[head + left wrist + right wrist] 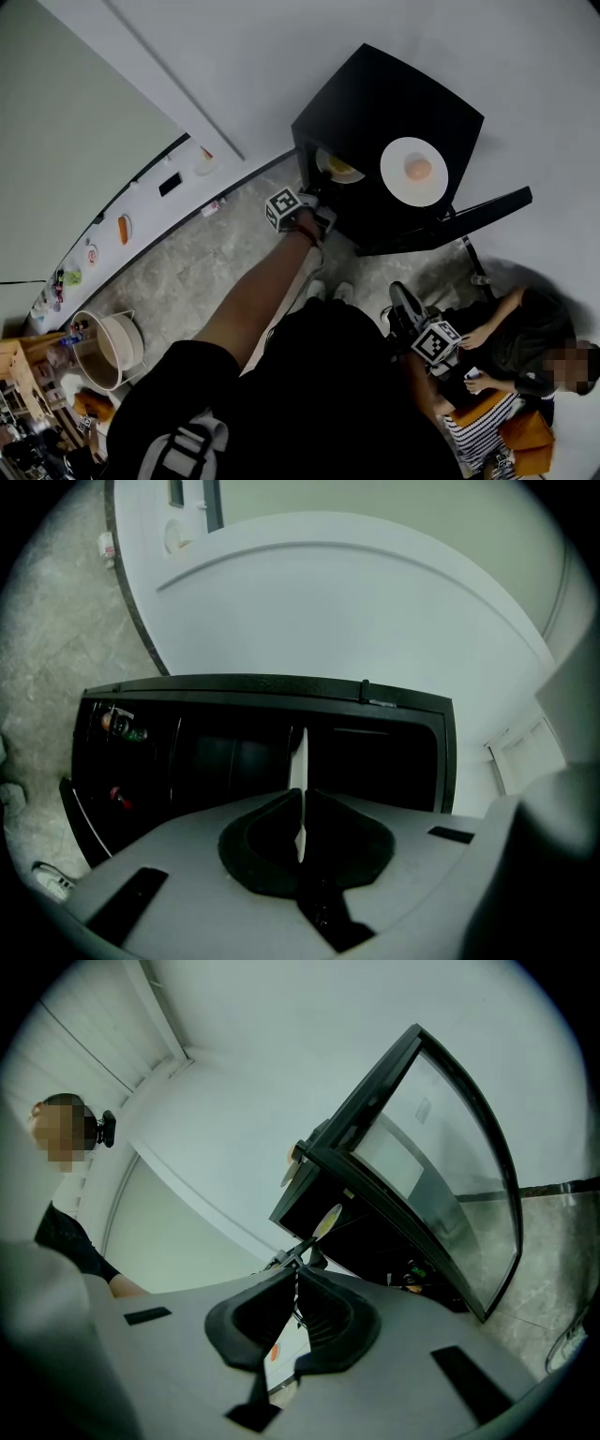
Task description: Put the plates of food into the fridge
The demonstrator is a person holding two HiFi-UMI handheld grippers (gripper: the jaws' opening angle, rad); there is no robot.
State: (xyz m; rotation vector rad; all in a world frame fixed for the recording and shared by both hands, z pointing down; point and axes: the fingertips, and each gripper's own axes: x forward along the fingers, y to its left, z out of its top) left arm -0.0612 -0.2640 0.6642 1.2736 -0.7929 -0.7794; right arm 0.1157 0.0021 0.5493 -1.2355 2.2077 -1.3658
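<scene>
Fridge mouth, plate between left fingers

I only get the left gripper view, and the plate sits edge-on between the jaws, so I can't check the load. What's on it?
Observer: The head view shows yellow food on the plate that the left hand-held gripper holds at the fridge opening.
Operator: Any plates outside the fridge?
Observer: One. A white plate with orange food sits on top of the fridge.
Operator: Where's the other gripper?
Observer: The right hand-held gripper is low, near the person's body, apart from the fridge, jaws together.
</scene>
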